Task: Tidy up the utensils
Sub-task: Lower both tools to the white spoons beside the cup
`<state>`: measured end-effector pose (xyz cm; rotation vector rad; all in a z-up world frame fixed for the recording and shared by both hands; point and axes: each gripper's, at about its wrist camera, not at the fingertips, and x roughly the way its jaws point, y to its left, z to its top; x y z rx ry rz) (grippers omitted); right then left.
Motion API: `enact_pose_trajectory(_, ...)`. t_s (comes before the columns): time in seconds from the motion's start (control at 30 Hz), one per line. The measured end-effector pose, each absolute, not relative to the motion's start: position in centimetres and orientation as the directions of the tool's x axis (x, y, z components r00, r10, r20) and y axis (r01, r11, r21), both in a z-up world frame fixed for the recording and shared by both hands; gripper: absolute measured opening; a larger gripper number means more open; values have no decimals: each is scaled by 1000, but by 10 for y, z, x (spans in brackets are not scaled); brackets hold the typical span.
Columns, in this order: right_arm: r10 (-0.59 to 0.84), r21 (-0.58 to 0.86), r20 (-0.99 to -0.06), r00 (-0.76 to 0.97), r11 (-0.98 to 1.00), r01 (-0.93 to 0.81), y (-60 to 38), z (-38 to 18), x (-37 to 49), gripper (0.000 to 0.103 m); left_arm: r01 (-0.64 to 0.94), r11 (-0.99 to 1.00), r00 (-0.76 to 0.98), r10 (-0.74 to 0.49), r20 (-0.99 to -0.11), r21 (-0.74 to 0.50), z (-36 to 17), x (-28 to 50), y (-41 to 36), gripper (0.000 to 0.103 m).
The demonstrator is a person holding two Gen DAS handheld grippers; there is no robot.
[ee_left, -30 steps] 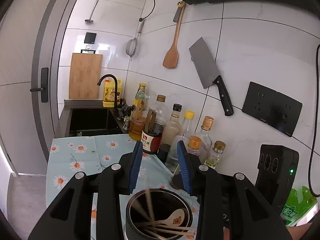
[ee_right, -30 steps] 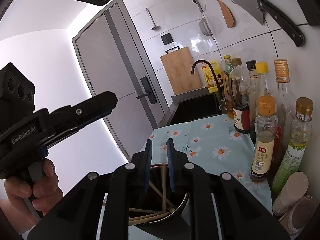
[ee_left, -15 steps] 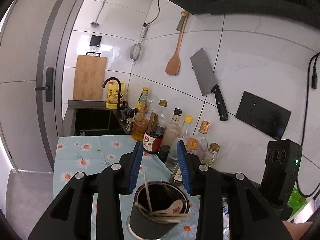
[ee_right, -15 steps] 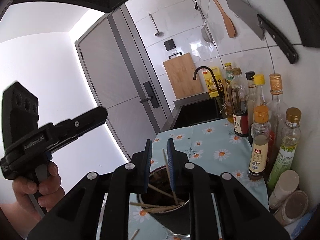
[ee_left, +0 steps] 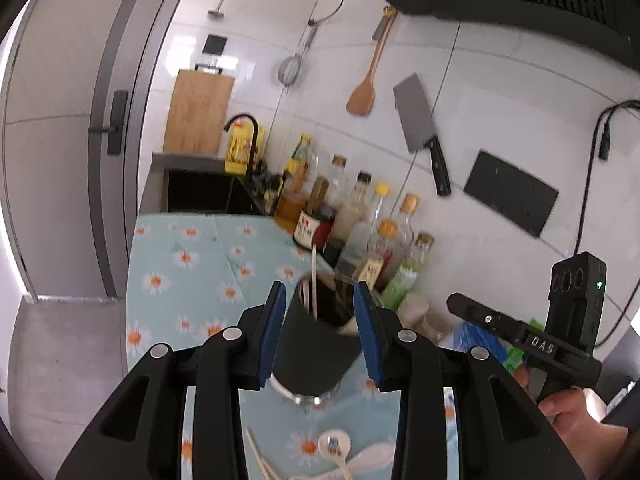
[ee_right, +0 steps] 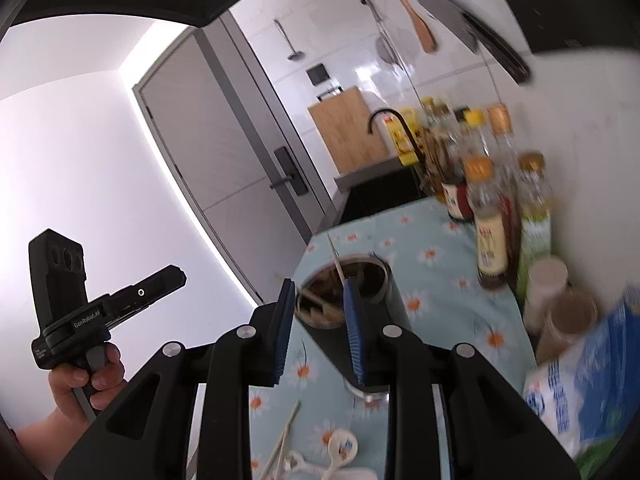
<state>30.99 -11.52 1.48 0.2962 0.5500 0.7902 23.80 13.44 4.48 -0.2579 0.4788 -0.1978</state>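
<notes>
Both tongs [ee_left: 320, 334] [ee_right: 318, 330] level, spread — hovering over cup [ee_left: 316, 344]; chopstick [ee_left: 314, 280] upright.

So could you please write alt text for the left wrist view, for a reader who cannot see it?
The open left gripper frames a dark utensil cup holding a chopstick, on a daisy-print tablecloth. Spoons and loose chopsticks lie in front; condiment bottles line the tiled wall.

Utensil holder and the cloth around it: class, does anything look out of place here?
Yes. The dark utensil holder already has a chopstick standing in it, yet a white spoon and loose chopsticks lie scattered on the daisy tablecloth in front of it, not put away.
</notes>
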Motion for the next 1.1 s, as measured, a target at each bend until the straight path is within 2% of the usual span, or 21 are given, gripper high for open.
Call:
enact_pose_trajectory(0.07, 728, 460, -380, 570, 684, -566, -119, 5, 302, 34, 129, 945, 856, -259, -446, -301, 36, 234, 135, 34)
enact_pose_trajectory(0.43, 711, 531, -487, 507, 702, -475, -128, -43, 271, 35, 154, 925, 758, -336, -559, -348, -15, 227, 126, 34)
enact_pose_trajectory(0.67, 680, 545, -572, 458, 733, -408, -131, -77, 266, 35, 173, 913, 624, -392, -676, -369, -62, 243, 111, 34)
enact_pose_trajectory(1.0, 665, 585, -624, 410, 746, -320, -141, -116, 258, 35, 227, 891, 412, -454, -790, -393, -122, 277, 92, 34)
enact_pose_trajectory(1.1, 665, 595, -624, 410, 745, -303, -145, -122, 254, 35, 240, 896, 377, -441, -815, -373, -137, 287, 87, 34)
